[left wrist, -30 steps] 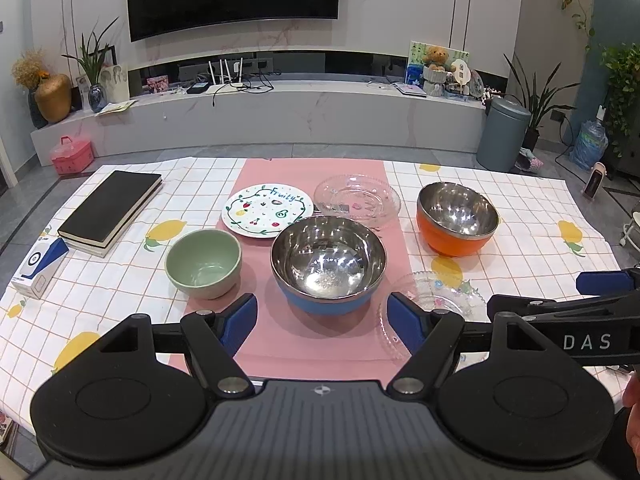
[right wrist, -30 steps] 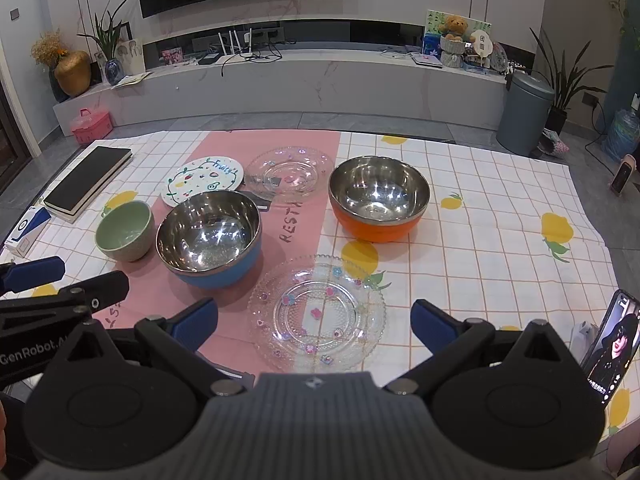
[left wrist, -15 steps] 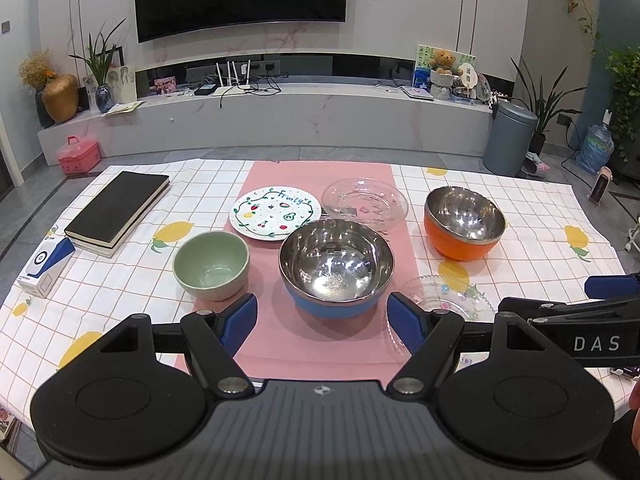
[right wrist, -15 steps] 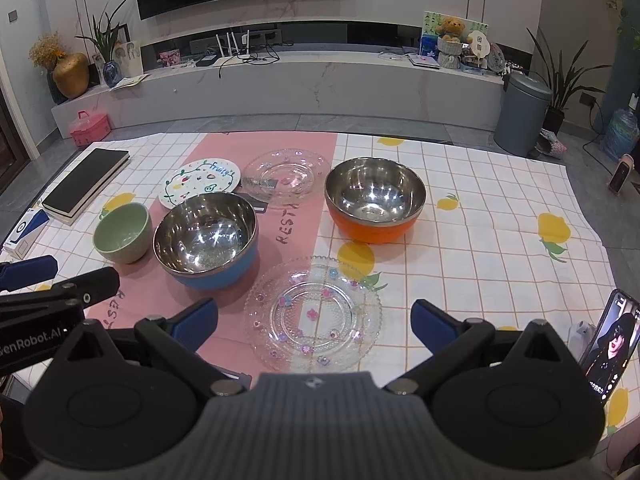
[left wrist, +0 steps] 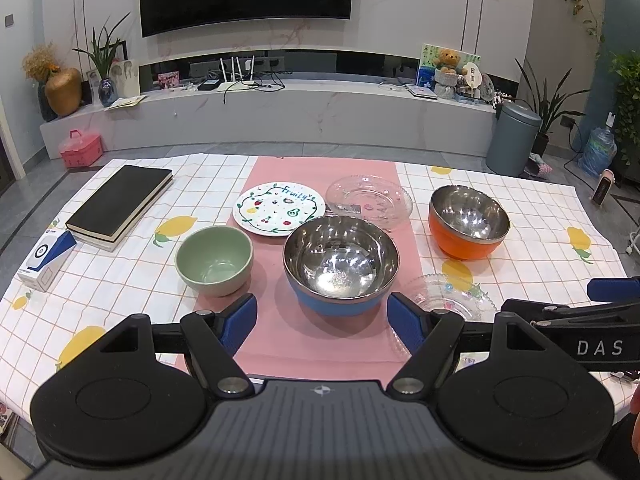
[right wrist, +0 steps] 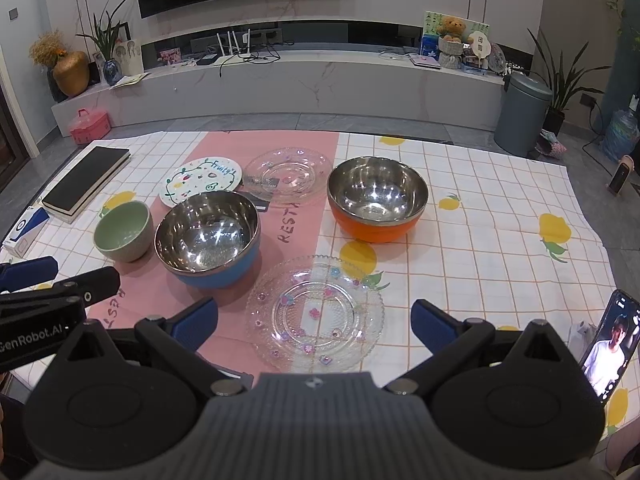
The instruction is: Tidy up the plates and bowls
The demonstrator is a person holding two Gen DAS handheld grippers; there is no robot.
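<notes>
On the table stand a blue steel bowl (left wrist: 341, 264) (right wrist: 208, 236), an orange steel bowl (left wrist: 468, 220) (right wrist: 378, 198) and a small green bowl (left wrist: 214, 260) (right wrist: 124, 230). A white fruit-print plate (left wrist: 279, 208) (right wrist: 202, 180) and a clear glass plate (left wrist: 368, 200) (right wrist: 288, 172) lie behind them. A second clear plate with flower dots (right wrist: 316, 314) (left wrist: 448, 294) lies nearest. My left gripper (left wrist: 322, 320) is open just in front of the blue bowl. My right gripper (right wrist: 314, 324) is open over the near clear plate. Neither holds anything.
A black book (left wrist: 120, 200) and a small blue-and-white box (left wrist: 46, 258) lie at the table's left side. A phone (right wrist: 608, 350) stands at the near right. Beyond the table are a TV bench, a grey bin (left wrist: 514, 140) and potted plants.
Both views have risen and drawn back a little, so the dishes sit slightly lower and farther. Nothing on the table has moved, and both grippers stay open.
</notes>
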